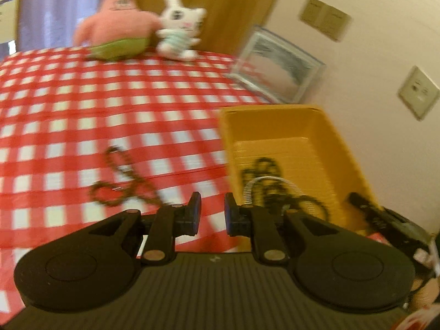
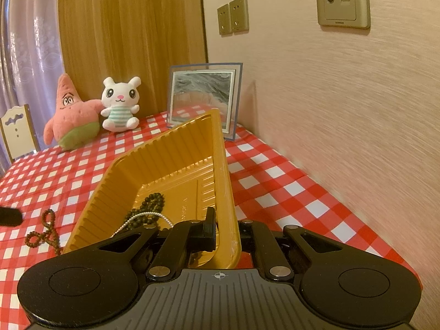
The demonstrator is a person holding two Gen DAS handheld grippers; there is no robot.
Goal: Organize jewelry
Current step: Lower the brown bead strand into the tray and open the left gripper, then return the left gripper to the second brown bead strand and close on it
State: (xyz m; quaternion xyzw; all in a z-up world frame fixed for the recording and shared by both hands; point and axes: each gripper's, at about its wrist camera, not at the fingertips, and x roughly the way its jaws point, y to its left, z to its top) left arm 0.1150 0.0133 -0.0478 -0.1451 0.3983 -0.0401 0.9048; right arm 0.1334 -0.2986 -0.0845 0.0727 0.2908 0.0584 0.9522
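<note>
The right gripper (image 2: 224,229) pinches the tray (image 2: 176,162) wall. The left gripper (image 1: 212,214), fingers slightly spread and empty, sits right of the bracelet (image 1: 123,184). Risk: beads snag or slip during pickup.

A home: plush toys (image 2: 93,110), curtain (image 2: 30,41), checked tablecloth (image 2: 275,170), framed picture (image 2: 203,96).
</note>
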